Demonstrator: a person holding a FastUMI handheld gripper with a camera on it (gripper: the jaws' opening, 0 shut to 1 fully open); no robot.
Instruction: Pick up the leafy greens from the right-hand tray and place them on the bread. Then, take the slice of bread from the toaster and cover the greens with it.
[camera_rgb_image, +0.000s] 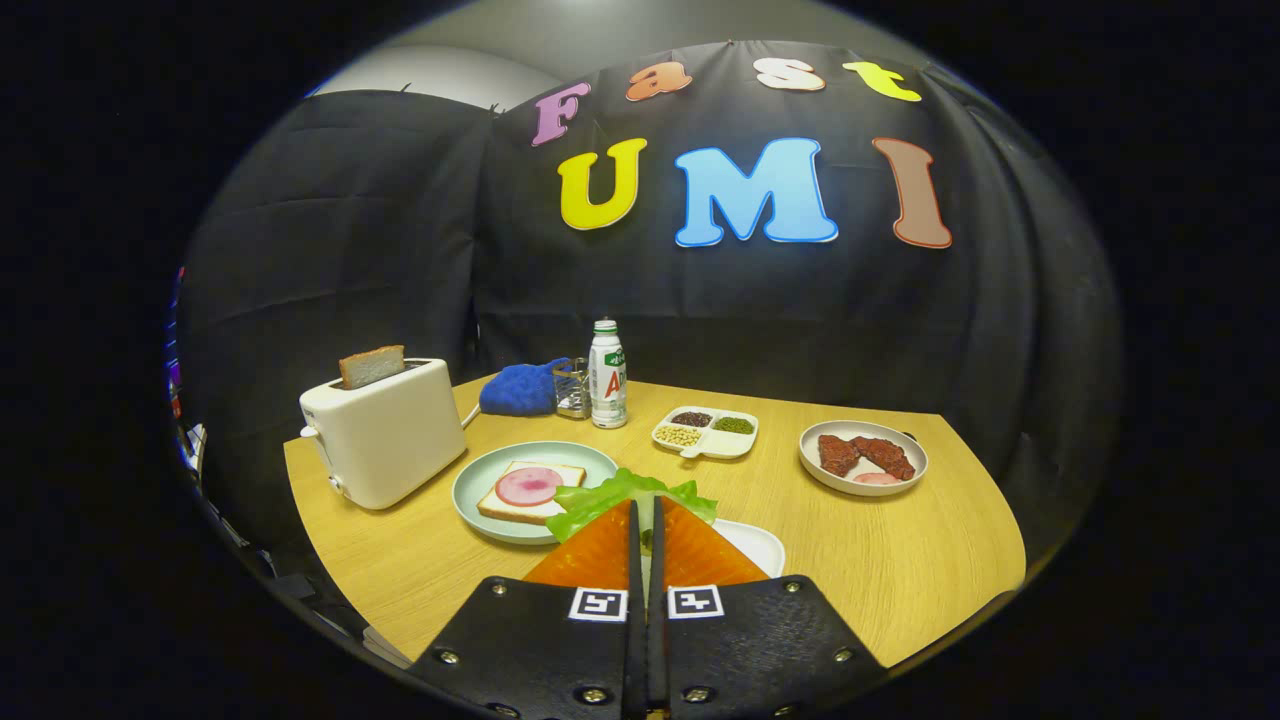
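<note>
A: In the gripper view, what are the fingers doing?

B: The gripper (647, 508) is pinched narrow on the leafy greens (622, 494), held above the white tray (757, 545).

A: And the bread?

B: One slice with a ham round lies on the pale green plate (480, 475) just left of the fingers; another stands in the toaster (385, 430) beyond.
</note>
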